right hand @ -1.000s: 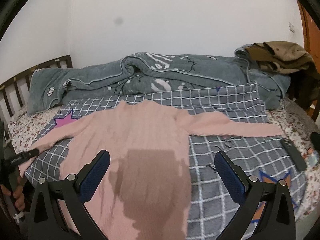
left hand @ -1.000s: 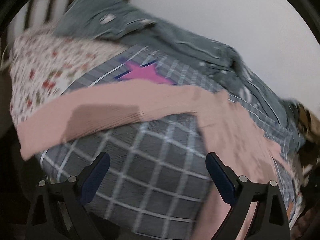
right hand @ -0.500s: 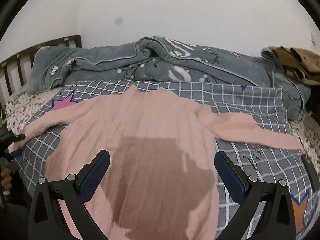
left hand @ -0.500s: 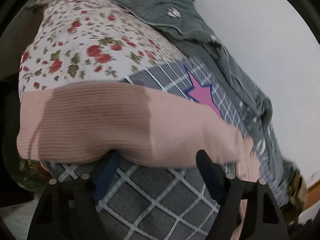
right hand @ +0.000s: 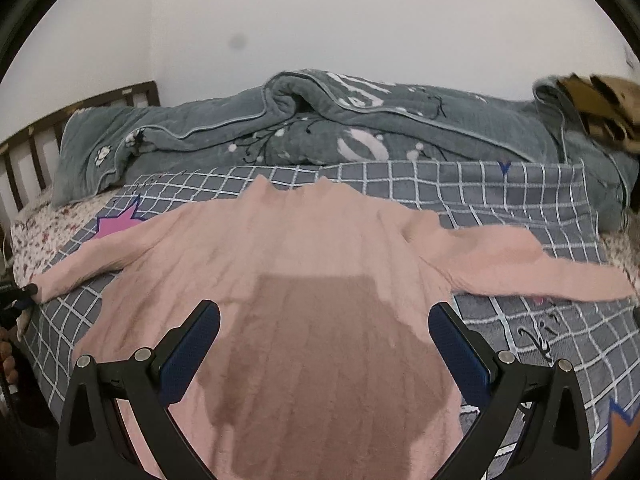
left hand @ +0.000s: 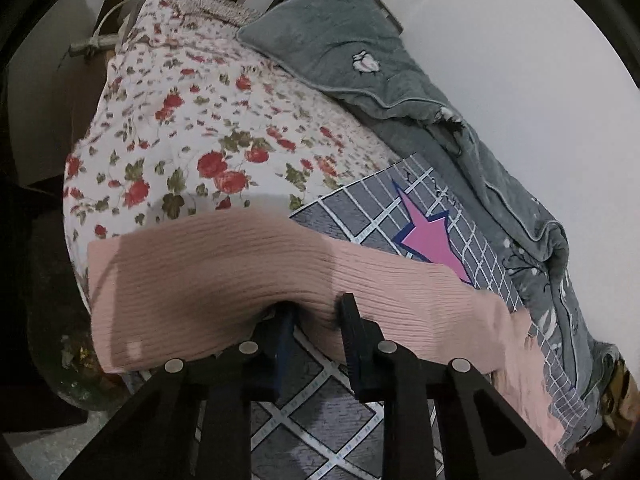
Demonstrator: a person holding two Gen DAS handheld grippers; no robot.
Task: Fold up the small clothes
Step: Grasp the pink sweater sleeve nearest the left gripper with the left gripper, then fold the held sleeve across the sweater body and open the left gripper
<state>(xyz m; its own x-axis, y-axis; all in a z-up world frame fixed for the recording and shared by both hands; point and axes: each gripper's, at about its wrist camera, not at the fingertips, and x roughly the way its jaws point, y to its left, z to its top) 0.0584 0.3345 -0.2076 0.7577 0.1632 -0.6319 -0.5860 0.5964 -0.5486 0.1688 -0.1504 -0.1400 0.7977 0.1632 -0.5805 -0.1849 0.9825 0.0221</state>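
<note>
A pink ribbed sweater (right hand: 320,280) lies flat on a grey checked sheet (right hand: 520,200), sleeves spread to both sides. My left gripper (left hand: 316,312) is shut on the edge of the left sleeve (left hand: 224,276) near its cuff, at the left side of the bed. It also shows at the far left of the right wrist view (right hand: 24,294). My right gripper (right hand: 324,332) is open and empty, hovering over the sweater's body, with its shadow on the fabric.
A rumpled grey-green quilt (right hand: 320,128) lies along the wall behind the sweater. A floral sheet (left hand: 192,136) covers the bed's left end by the wooden headboard (right hand: 28,152). Brown clothes (right hand: 600,100) are piled at the back right.
My left gripper moved to the left sleeve's edge and closed on it. My right gripper moved forward and lower over the sweater's body, staying open.
</note>
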